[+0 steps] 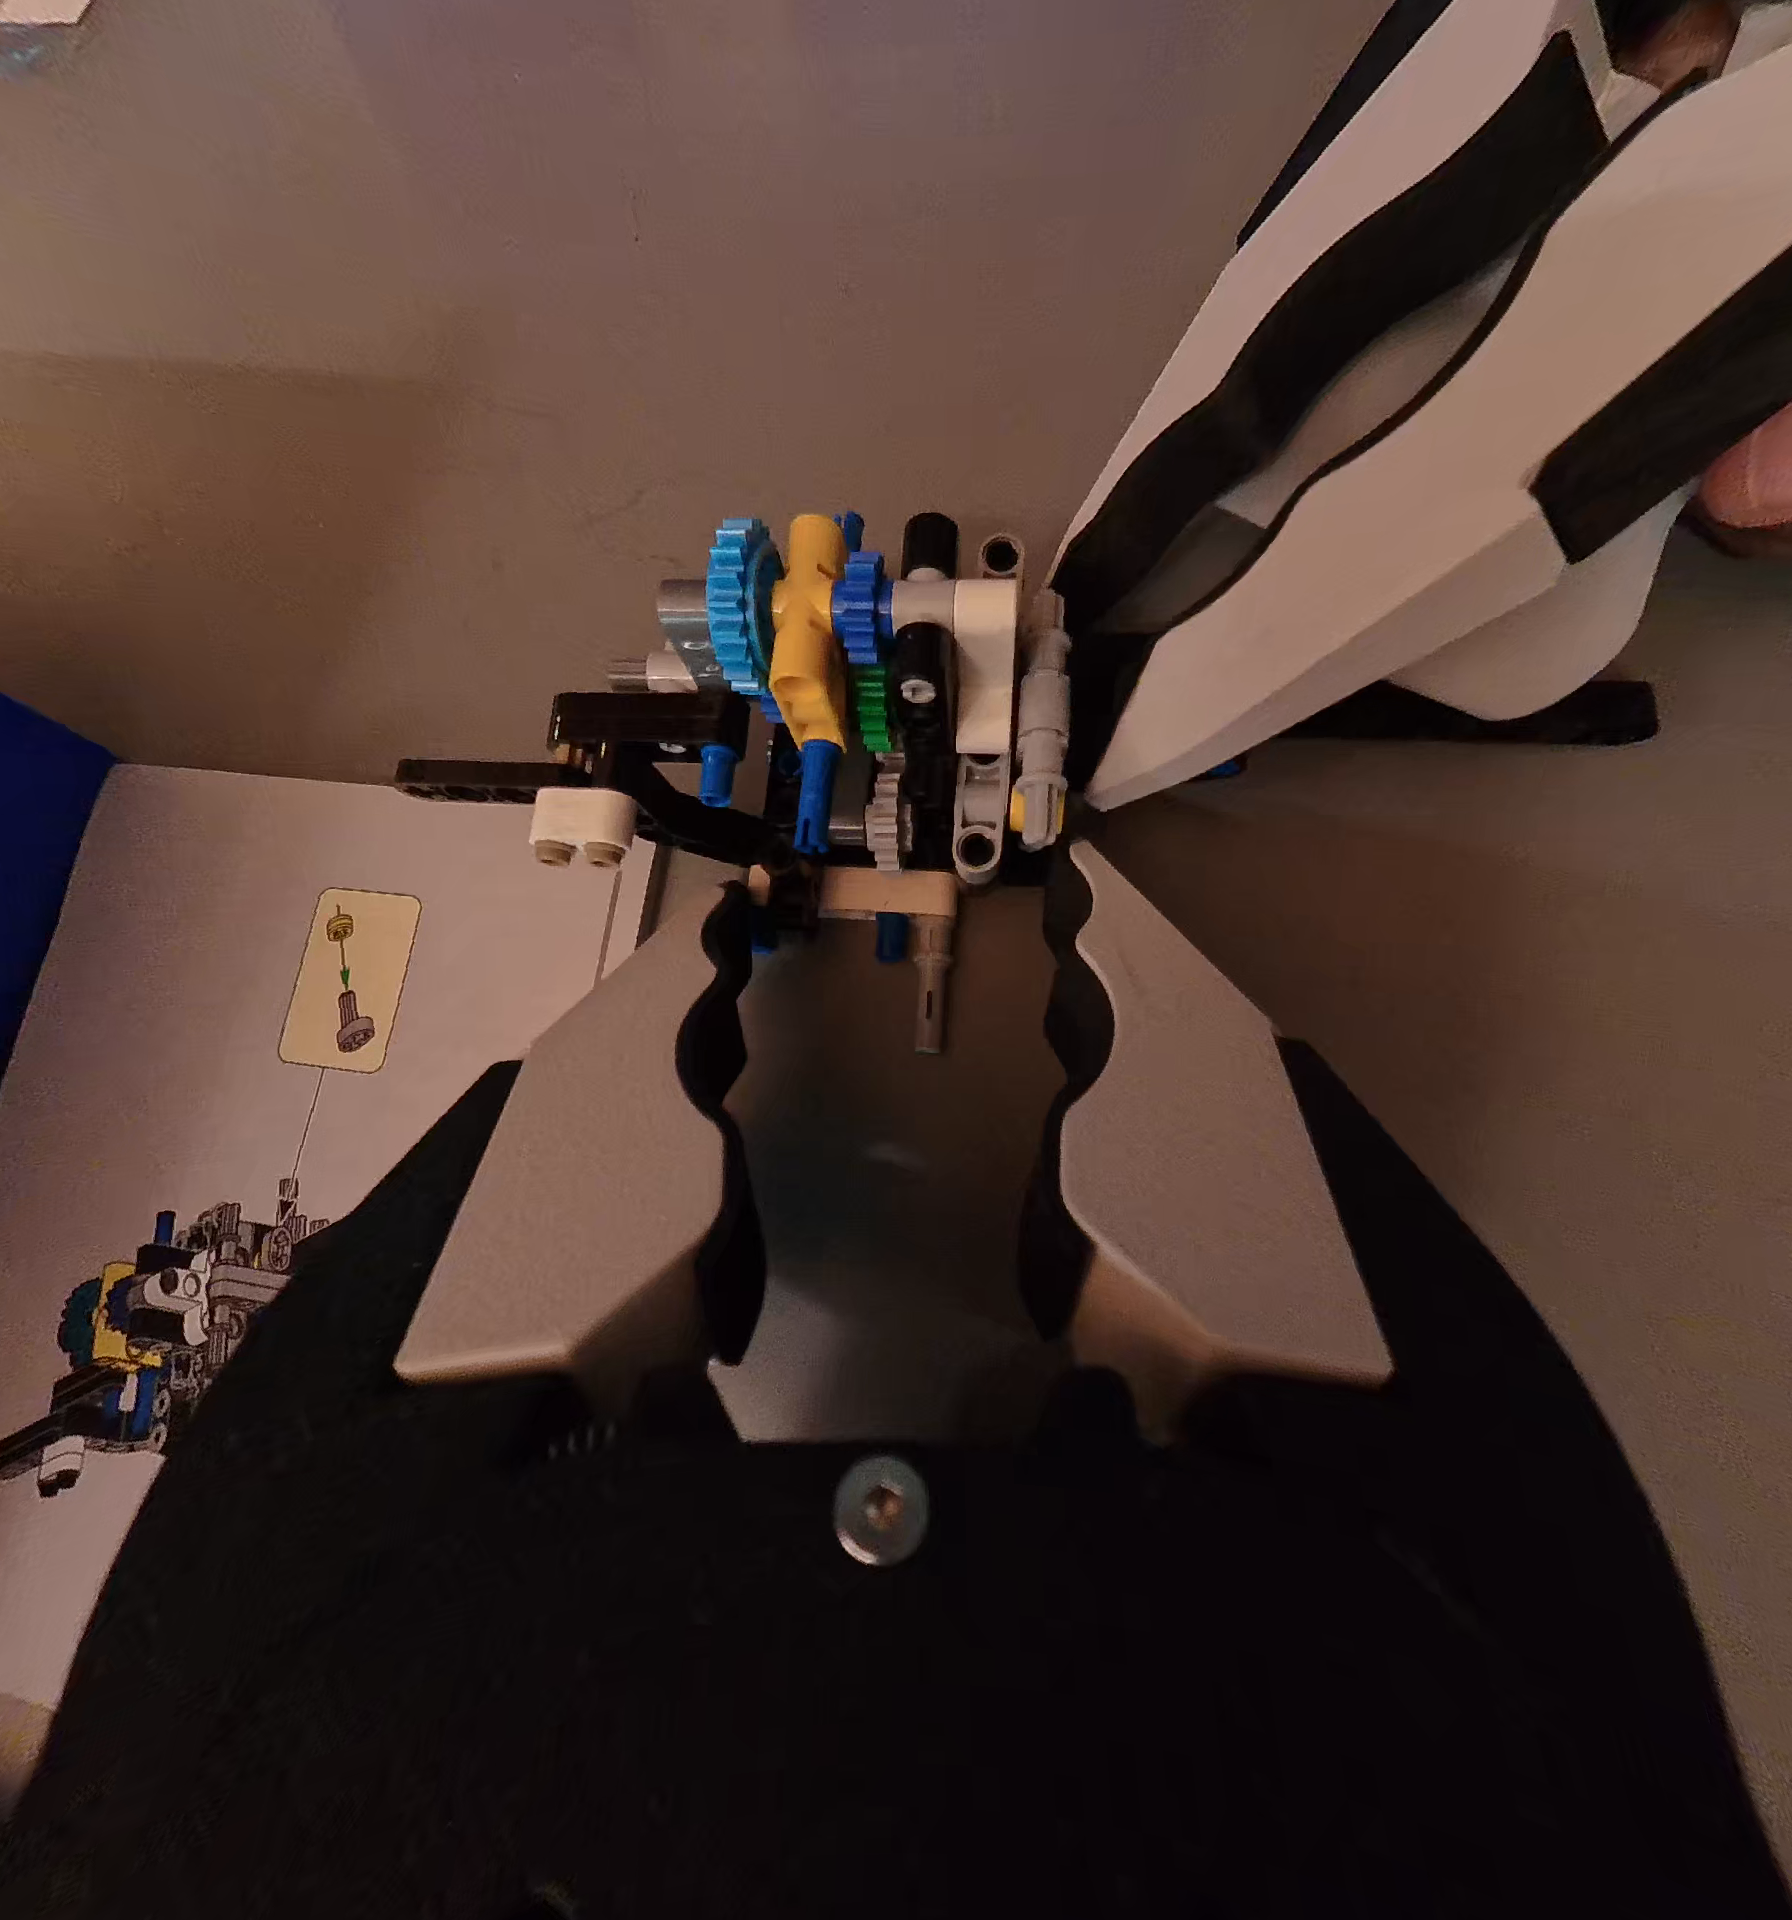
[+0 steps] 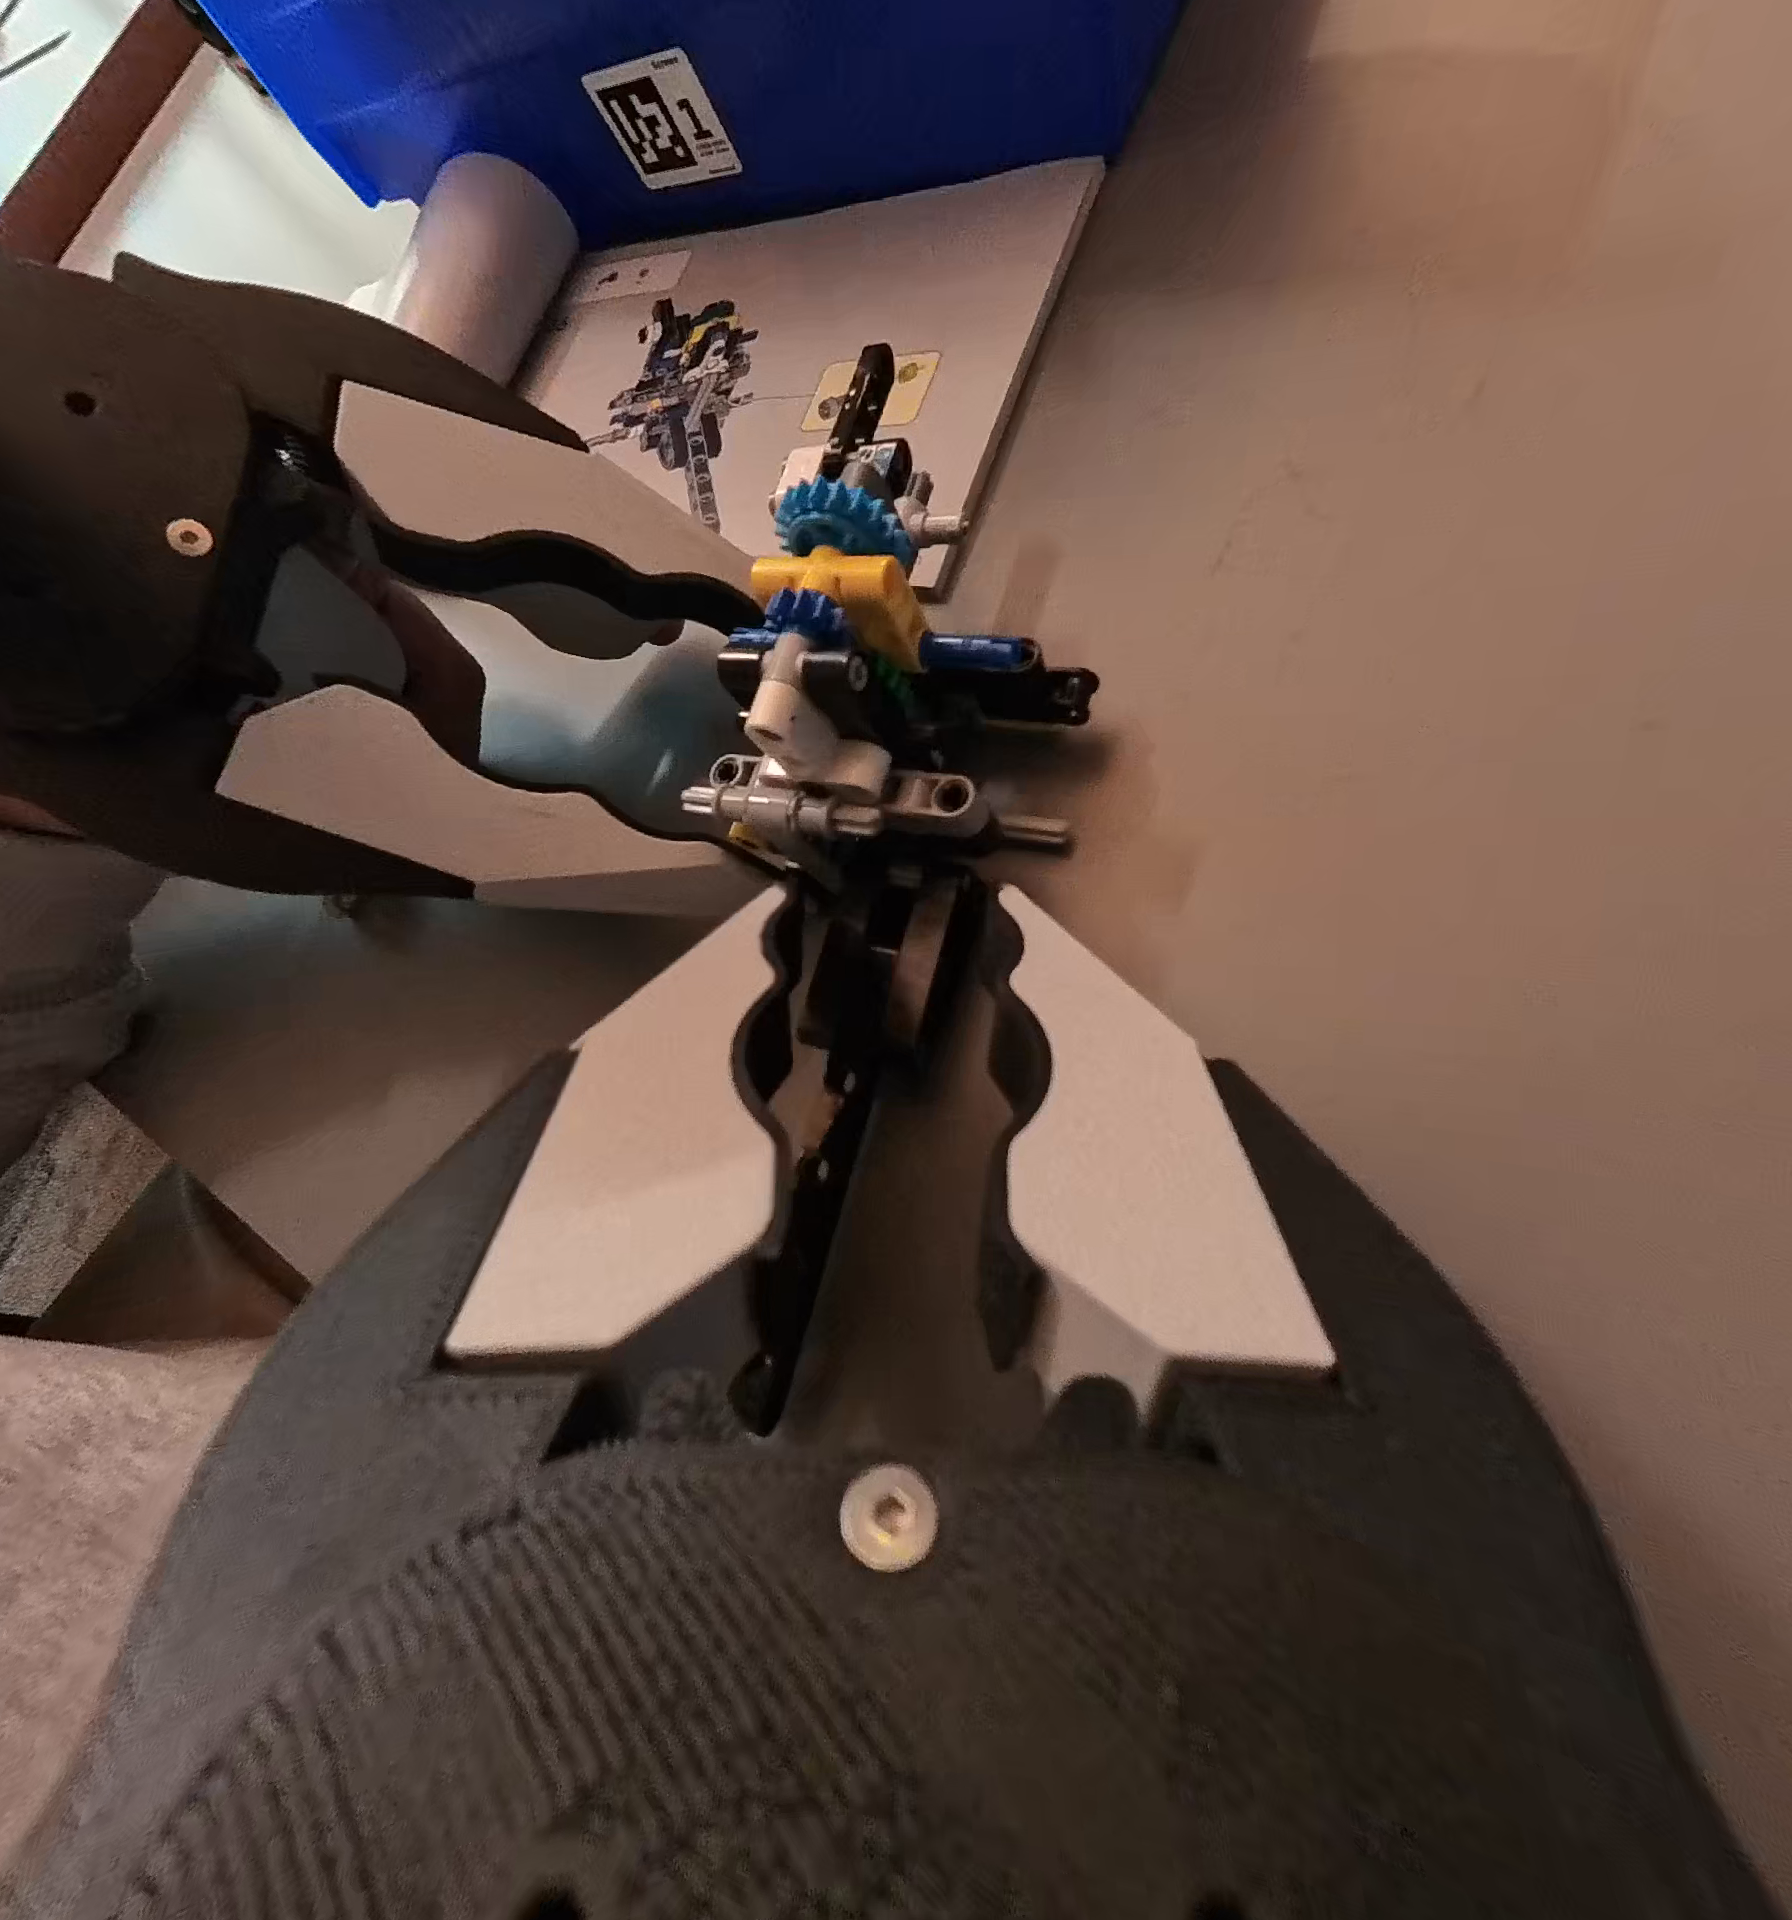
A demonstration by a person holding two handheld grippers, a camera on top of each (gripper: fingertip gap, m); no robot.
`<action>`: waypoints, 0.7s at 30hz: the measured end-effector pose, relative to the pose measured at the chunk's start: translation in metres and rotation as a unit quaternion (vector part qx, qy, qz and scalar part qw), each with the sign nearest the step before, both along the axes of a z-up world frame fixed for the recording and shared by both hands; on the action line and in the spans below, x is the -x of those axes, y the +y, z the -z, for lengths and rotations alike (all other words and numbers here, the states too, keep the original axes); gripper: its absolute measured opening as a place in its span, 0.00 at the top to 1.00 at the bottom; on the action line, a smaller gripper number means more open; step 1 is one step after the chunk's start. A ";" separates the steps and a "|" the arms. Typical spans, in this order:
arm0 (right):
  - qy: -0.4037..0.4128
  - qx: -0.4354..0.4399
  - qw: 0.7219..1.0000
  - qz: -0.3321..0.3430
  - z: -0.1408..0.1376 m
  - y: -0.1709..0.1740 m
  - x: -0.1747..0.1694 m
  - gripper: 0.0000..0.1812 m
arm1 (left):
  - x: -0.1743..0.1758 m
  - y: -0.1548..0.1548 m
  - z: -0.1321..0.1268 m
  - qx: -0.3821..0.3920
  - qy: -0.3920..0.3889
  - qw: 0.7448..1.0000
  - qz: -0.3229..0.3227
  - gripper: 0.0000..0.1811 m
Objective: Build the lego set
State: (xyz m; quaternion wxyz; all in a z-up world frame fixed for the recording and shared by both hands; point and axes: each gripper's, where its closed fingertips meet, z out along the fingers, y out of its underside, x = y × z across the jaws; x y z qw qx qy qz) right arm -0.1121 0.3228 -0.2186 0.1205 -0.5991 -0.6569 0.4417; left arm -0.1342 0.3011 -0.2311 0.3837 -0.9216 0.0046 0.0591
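Observation:
The part-built lego model (image 1: 871, 675) has light blue, dark blue, green and grey gears, a yellow piece, and white and black beams. It also shows in the right wrist view (image 2: 830, 665). My right gripper (image 2: 887, 909) is shut on the model's long black beam (image 2: 840, 1174) and enters the left wrist view from the upper right (image 1: 1074, 696). My left gripper (image 1: 900, 873) has one fingertip against each side of the model's near end. It also shows in the right wrist view (image 2: 746, 743). A grey axle (image 1: 931, 987) sticks out of the model between its fingers.
The open instruction booklet (image 1: 248, 1039) lies on the grey table to the left of the model, and appears behind it in the right wrist view (image 2: 850, 312). A blue bin (image 2: 871, 83) with a tag stands beyond the booklet. A thumb (image 1: 1785, 478) rests on the right gripper. Left tips to right tips: about 4 cm.

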 end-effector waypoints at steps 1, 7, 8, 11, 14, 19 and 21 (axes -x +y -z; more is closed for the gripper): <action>0.000 -0.002 1.000 0.001 0.000 0.000 0.000 0.82 | 0.000 0.000 0.000 0.000 0.000 1.000 0.000 0.68; -0.001 -0.019 1.000 0.007 0.002 0.002 0.001 0.84 | 0.000 0.000 0.000 0.000 0.000 1.000 0.000 0.68; -0.002 -0.017 1.000 0.007 0.002 0.002 0.001 0.85 | 0.000 0.000 0.000 0.000 0.000 1.000 0.000 0.68; -0.003 -0.014 1.000 0.007 0.003 0.002 0.002 0.85 | 0.000 0.000 0.000 0.000 0.000 1.000 0.000 0.68; -0.003 -0.014 1.000 0.007 0.003 0.002 0.002 0.85 | 0.000 0.000 0.000 0.000 0.000 1.000 0.000 0.68; -0.003 -0.015 1.000 0.007 0.003 0.002 0.002 0.85 | 0.000 0.001 0.000 0.000 0.002 1.000 -0.003 0.68; -0.003 -0.015 1.000 0.007 0.003 0.002 0.002 0.85 | 0.000 0.001 0.000 0.000 0.002 1.000 -0.003 0.68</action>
